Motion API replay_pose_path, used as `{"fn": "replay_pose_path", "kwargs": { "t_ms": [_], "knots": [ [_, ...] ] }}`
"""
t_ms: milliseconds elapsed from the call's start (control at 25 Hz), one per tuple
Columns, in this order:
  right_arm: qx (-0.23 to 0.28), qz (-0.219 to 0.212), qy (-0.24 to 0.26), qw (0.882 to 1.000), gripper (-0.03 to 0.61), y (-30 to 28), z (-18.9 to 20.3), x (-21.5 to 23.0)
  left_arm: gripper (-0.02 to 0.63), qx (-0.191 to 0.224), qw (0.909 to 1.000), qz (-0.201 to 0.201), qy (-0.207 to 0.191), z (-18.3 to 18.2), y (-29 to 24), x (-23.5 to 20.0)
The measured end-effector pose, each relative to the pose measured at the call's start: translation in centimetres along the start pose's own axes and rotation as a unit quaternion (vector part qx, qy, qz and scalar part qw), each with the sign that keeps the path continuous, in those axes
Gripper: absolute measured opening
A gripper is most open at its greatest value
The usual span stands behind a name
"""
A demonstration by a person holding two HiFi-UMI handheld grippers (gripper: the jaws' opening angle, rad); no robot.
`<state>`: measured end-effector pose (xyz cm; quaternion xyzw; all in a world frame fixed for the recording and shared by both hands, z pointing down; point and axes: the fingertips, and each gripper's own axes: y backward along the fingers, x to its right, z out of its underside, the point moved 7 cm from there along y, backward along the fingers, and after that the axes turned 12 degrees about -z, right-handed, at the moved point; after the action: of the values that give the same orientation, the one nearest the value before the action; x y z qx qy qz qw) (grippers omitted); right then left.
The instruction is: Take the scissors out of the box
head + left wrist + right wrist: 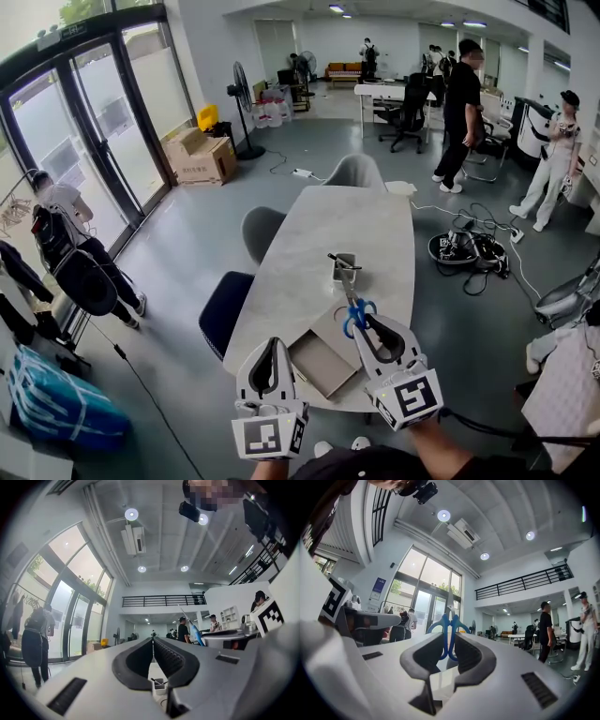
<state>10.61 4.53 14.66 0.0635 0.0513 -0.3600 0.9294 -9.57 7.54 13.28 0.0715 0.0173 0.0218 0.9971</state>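
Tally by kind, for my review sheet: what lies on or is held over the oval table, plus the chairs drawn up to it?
scissors: 1
boxes: 2, the small grey box and the flat brown box
chairs: 3, two grey chairs and one dark blue chair
total: 6

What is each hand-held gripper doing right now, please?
Left hand-held gripper: closed, holding nothing.
Right hand-held gripper: closed on the scissors, at the blue handles.
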Motion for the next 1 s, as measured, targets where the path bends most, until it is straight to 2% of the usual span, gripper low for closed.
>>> {"fn": "replay_pose_path", "kwargs": {
  "t_ms": [1000],
  "knots": [
    [0.0, 0.009, 0.007, 1.0, 0.072, 0.11, -0.43, -0.49, 0.017, -0.005, 1.0, 0.002, -0.003, -0.32, 0.16, -0.35]
  ]
}}
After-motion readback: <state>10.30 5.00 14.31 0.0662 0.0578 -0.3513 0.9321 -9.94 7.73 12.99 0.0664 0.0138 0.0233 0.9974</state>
